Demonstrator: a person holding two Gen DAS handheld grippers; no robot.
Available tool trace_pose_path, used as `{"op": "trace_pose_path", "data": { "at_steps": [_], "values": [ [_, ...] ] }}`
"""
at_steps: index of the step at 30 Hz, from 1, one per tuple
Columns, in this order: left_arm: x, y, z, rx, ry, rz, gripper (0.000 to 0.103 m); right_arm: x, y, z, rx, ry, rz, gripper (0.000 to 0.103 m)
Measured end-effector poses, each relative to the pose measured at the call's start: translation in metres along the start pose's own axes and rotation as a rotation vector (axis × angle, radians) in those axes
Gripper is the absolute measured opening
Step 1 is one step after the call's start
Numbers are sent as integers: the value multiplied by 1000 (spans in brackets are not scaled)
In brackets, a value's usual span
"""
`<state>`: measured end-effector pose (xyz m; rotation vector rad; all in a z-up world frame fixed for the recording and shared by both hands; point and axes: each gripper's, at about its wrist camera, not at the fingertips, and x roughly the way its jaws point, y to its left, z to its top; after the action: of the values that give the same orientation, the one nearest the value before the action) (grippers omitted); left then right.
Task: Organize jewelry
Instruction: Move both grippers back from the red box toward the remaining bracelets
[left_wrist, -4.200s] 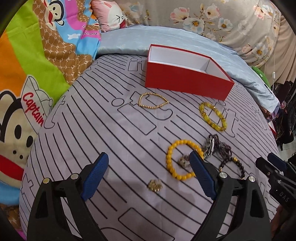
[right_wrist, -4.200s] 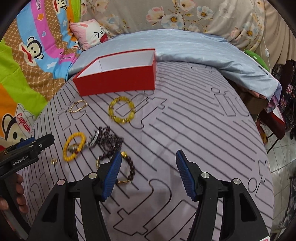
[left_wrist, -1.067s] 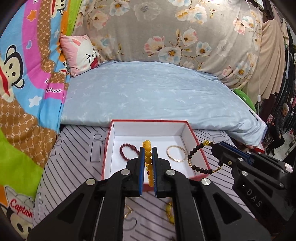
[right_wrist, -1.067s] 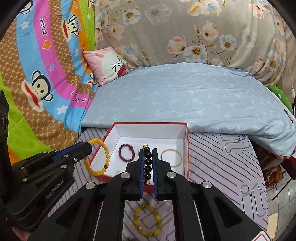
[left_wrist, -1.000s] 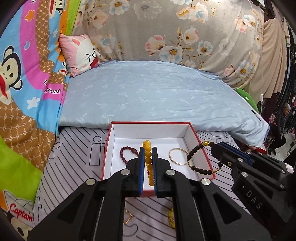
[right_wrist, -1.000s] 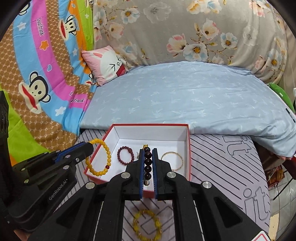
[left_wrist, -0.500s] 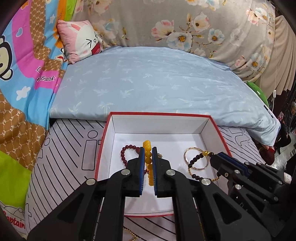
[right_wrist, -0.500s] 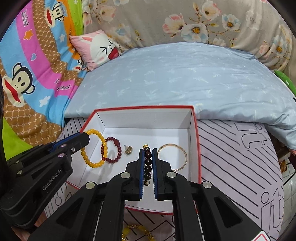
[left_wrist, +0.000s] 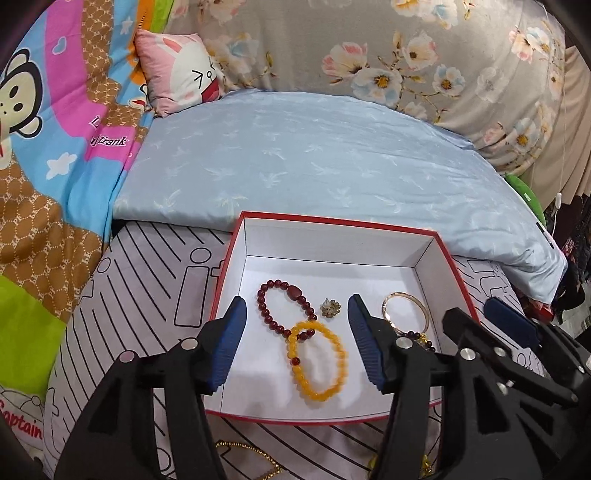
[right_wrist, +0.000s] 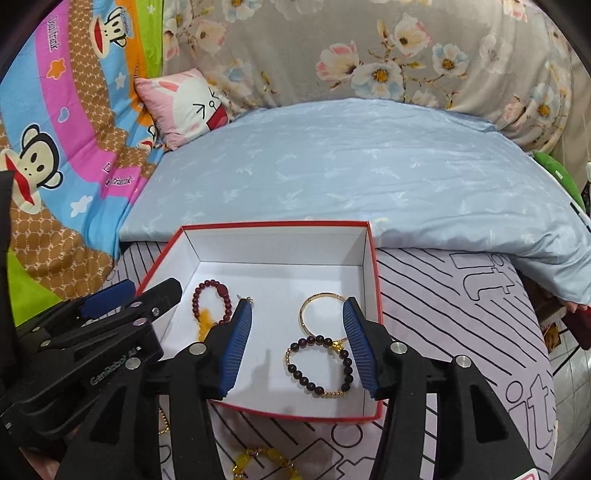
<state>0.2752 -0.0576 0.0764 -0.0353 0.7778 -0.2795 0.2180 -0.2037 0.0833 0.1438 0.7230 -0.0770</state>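
Note:
A red box (left_wrist: 334, 217) with a white inside sits on the striped bedsheet; it also shows in the right wrist view (right_wrist: 373, 258). In it lie a dark red bead bracelet (left_wrist: 284, 310), a yellow bead bracelet (left_wrist: 318, 360), a small gold brooch (left_wrist: 330, 307), a gold bangle (right_wrist: 321, 314) and a dark bead bracelet with gold beads (right_wrist: 320, 365). My left gripper (left_wrist: 295, 341) is open and empty above the yellow bracelet. My right gripper (right_wrist: 297, 347) is open and empty above the dark bracelet.
A gold chain (left_wrist: 255, 458) and a yellow chunky bracelet (right_wrist: 266, 463) lie on the sheet in front of the box. A light blue quilt (left_wrist: 325, 155) lies behind the box, with a pink pillow (left_wrist: 181, 79) and a cartoon blanket (left_wrist: 55, 155) at left.
Both grippers have opened. The yellow bracelet has dropped from the left gripper and the dark bracelet from the right gripper; both now lie in the box.

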Motion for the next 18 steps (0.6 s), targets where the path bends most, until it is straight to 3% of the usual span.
{"op": "trace_pose_path", "data": {
  "at_steps": [10,18],
  "values": [
    [-41,-2,-15,2,-29,-7,54,-44,7,-12,-34,-49,-18,53],
    [-68,9,-49,4,-12,13,55,-71,-3,-46,-17,-23,-28,53]
  ]
}}
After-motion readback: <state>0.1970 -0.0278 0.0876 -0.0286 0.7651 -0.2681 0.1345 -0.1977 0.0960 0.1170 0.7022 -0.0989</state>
